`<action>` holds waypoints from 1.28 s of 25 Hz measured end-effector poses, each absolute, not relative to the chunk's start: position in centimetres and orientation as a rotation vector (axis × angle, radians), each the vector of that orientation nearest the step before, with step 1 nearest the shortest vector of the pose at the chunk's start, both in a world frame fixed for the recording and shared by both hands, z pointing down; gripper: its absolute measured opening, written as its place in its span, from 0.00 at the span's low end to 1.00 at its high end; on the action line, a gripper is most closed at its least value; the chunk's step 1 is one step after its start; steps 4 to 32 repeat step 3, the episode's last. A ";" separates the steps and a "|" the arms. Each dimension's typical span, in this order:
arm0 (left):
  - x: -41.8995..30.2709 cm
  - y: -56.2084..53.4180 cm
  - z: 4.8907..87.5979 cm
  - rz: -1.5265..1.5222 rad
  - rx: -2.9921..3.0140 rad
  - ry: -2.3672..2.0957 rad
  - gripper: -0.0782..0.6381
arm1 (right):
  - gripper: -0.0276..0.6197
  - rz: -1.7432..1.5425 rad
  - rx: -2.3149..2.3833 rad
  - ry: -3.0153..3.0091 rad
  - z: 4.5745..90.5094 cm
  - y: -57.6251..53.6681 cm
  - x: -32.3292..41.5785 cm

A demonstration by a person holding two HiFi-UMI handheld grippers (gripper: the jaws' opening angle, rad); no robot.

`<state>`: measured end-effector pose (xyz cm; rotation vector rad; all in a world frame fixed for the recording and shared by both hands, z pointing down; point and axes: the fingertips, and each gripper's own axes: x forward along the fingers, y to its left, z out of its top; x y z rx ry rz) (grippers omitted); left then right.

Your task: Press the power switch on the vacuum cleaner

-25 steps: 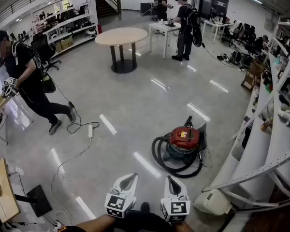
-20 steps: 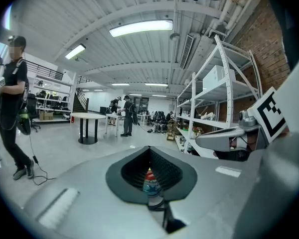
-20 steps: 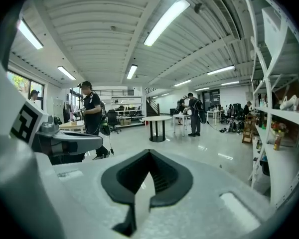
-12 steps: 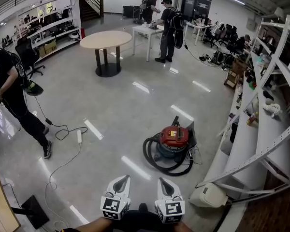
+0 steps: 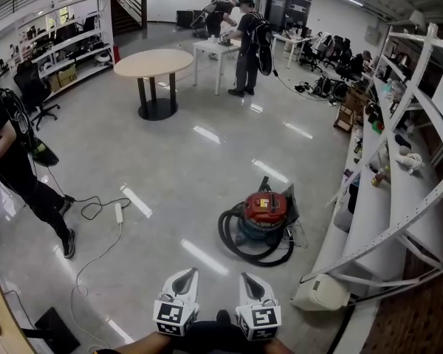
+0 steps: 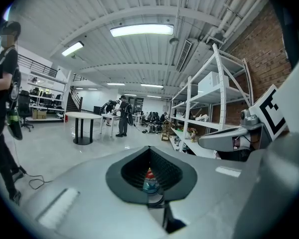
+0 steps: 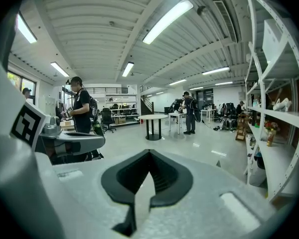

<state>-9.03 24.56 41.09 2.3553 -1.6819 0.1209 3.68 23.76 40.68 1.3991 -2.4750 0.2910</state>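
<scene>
The vacuum cleaner (image 5: 266,214) stands on the glossy floor ahead and a little right, with a red lid, a blue-grey drum and a black hose (image 5: 240,243) coiled round it. No switch can be made out at this distance. My left gripper (image 5: 187,275) and right gripper (image 5: 249,278) are held side by side low at the frame's bottom, well short of the vacuum. Both are shut on nothing. In the left gripper view the vacuum cleaner (image 6: 149,180) shows small through the gap behind the meeting tips of the left gripper (image 6: 149,149). The right gripper (image 7: 149,152) points across open floor.
White metal shelving (image 5: 399,190) runs along the right, with a white bin (image 5: 321,295) at its foot. A power strip and cable (image 5: 119,212) lie on the floor at left, near a walking person (image 5: 15,164). A round table (image 5: 153,63) and two standing people (image 5: 245,43) are far ahead.
The view has swung slightly; the vacuum sits a little further left in frame. The person at left has walked further left. Both grippers stay low and shut.
</scene>
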 end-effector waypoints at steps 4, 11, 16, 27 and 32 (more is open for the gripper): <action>-10.0 24.6 40.8 0.125 2.361 -1.675 0.13 | 0.03 0.300 1.407 -2.467 40.5 23.8 2.8; -10.0 24.6 40.8 0.125 2.361 -1.675 0.13 | 0.03 0.300 1.407 -2.467 40.5 23.8 2.8; -10.0 24.6 40.8 0.125 2.361 -1.675 0.13 | 0.03 0.300 1.407 -2.467 40.5 23.8 2.8; -10.0 24.6 40.8 0.125 2.361 -1.675 0.13 | 0.03 0.300 1.407 -2.467 40.5 23.8 2.8; -10.0 24.6 40.8 0.125 2.361 -1.675 0.13 | 0.03 0.300 1.407 -2.467 40.5 23.8 2.8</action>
